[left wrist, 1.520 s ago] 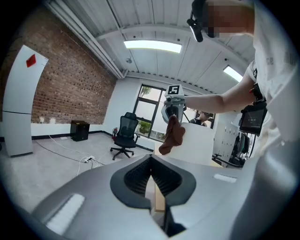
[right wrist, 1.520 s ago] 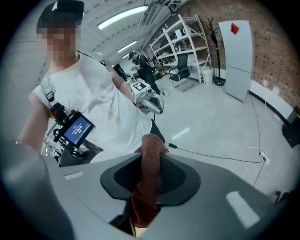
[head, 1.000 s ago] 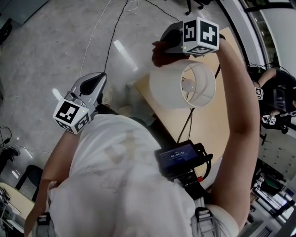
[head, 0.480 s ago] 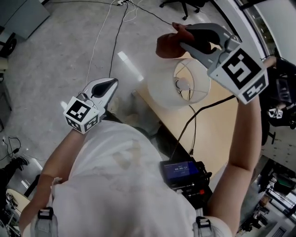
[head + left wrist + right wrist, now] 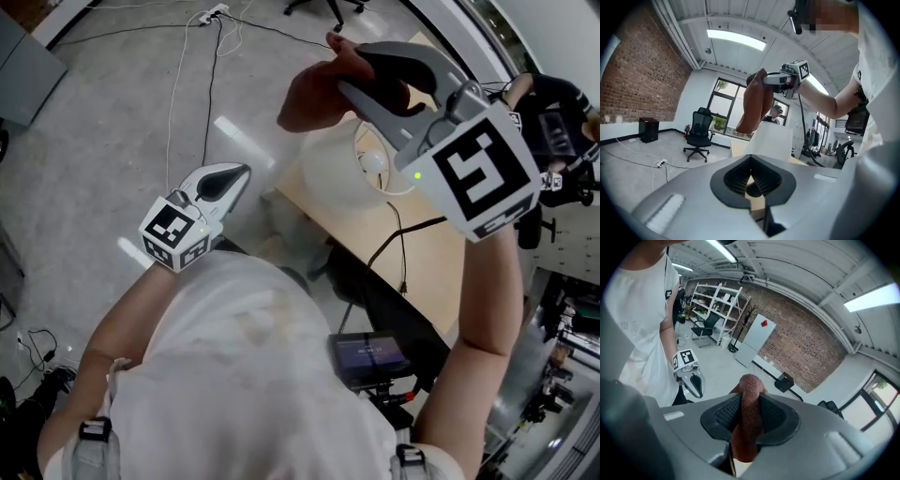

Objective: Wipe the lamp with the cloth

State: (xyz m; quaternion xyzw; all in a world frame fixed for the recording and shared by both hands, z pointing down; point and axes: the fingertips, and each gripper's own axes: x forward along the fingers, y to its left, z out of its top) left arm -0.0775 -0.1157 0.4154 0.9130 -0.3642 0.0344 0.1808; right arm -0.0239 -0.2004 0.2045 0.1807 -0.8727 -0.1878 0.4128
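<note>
Right tool [image 5: 349, 67] clenched on rust-brown, coarse-weave cloth [image 5: 302, 94], bunched fold held above lamp [image 5: 333, 167]. Lamp shade white, smooth, drum-shaped, on pale wooden table [image 5: 427, 272]. Left tool [image 5: 228, 180] pinched closed, empty, well apart.

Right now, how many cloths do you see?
1: the reddish-brown cloth, clamped in the right claw, hanging by the top of the white lampshade. No other shows; one could be hidden.

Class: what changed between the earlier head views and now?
The right gripper, shut on the cloth, has risen away from the lamp; the cloth now hangs above it. Unchanged: that grip, the empty left gripper at the person's side, the lamp on the table.
</note>
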